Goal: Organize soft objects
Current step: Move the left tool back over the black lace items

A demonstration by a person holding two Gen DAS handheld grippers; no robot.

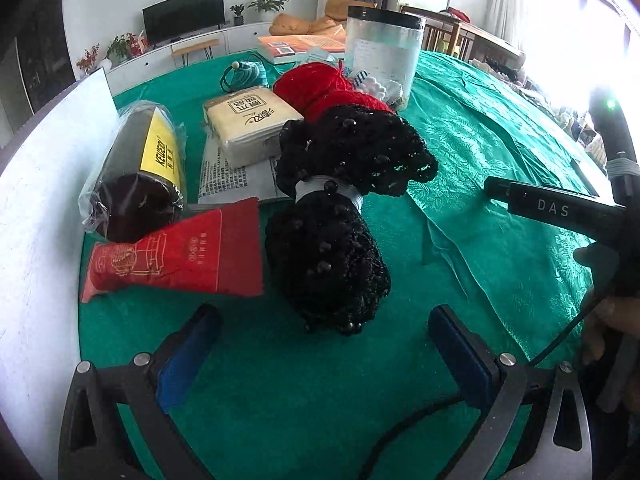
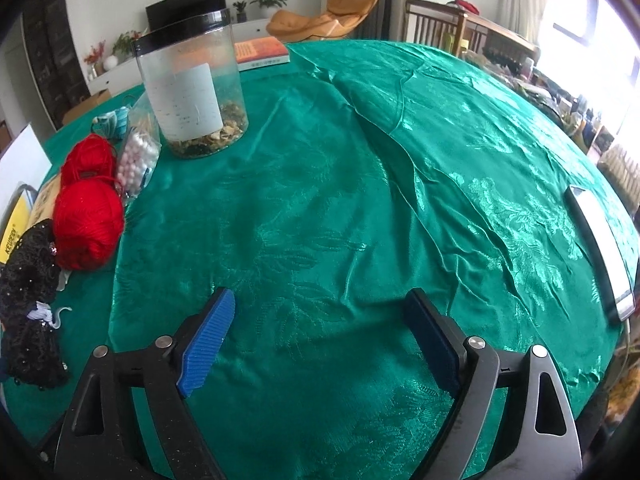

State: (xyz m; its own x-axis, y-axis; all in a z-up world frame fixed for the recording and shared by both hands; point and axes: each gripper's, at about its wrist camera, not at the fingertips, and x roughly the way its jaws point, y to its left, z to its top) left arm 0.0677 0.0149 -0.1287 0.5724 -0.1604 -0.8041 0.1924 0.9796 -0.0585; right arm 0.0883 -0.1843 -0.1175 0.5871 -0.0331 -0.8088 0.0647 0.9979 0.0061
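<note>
- Left gripper (image 1: 324, 344) has its fingers spread wide, nothing between them, hovering just short of the black lace bundle (image 1: 340, 216).
- That bundle lies on the green cloth (image 1: 480, 168) toward the table's left side, cinched in the middle with a grey band (image 1: 320, 192). It's got little beads all over it.
- Right behind it, touching, is the red yarn (image 1: 332, 92), which the right cam shows as two balls (image 2: 88, 216).
- Left of the bundle: a red pouch (image 1: 176, 256), a bagged dark roll with a yellow label (image 1: 140, 176), and a tissue pack (image 1: 252, 124) sitting on a printed sheet. A white board (image 1: 40, 200) stands along the left edge.
- A clear jar with a black lid (image 2: 192, 92) stands upright behind the yarn, with a bag of pale beads (image 2: 138, 156) beside it.
- Right gripper (image 2: 320, 340) is wide open too, over bare cloth, well apart from the soft stuff.
- A phone (image 2: 600, 248) lies near the right edge.
</note>
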